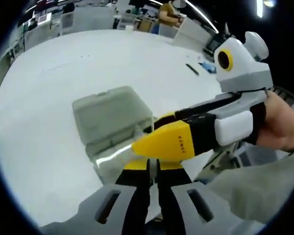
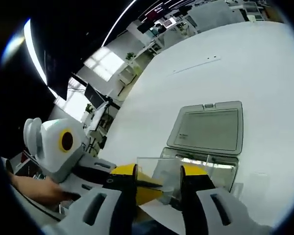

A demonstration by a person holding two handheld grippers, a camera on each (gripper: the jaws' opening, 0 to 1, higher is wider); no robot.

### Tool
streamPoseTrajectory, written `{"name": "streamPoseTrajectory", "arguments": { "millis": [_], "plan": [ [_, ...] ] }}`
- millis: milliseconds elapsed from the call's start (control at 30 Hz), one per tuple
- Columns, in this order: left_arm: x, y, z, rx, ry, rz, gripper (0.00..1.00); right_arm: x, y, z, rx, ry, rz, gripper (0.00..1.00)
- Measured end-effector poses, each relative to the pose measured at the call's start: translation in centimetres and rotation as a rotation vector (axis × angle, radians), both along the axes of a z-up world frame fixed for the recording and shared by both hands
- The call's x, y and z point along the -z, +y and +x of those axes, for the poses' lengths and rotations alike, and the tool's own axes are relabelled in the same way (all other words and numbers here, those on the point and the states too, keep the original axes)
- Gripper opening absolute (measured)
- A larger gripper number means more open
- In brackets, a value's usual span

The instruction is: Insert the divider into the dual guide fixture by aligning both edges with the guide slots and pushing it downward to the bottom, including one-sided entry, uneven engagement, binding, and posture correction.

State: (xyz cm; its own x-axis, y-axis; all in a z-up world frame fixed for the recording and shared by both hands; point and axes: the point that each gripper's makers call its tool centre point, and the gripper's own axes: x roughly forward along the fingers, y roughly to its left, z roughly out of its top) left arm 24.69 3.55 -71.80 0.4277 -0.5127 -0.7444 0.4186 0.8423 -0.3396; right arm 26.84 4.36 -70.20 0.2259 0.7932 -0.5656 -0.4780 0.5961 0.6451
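Big white table, clear box with its lid flopped open.

My right gripper pinches the see-through divider just over the box; my left gripper looks pressed together, close beside.

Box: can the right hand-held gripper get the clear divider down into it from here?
Probably yes: the lid lies open, and the divider in the right hand-held gripper sits right by the box.

My right gripper holds the clear divider between its jaws, above the transparent box with its grey lid open on the white bench. My left gripper comes close from the left.
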Motion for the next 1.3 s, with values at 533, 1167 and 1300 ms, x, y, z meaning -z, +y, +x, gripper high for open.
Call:
{"name": "streamPoseTrajectory", "arguments": {
  "millis": [533,1167,1300],
  "plan": [
    [-0.4,1.6,-0.4,-0.011,0.035,0.0,0.0,-1.2,-0.2,-0.5,-0.052,-0.051,0.078,0.29],
    [-0.6,5.0,-1.7,-0.114,0.127,-0.02,0.0,-1.6,-0.4,-1.8,-0.223,-0.247,0.099,0.4],
    [-0.6,5.4,-2.1,-0.128,0.143,-0.017,0.0,-1.4,-0.6,-2.0,-0.288,-0.325,0.056,0.41]
  ]
}}
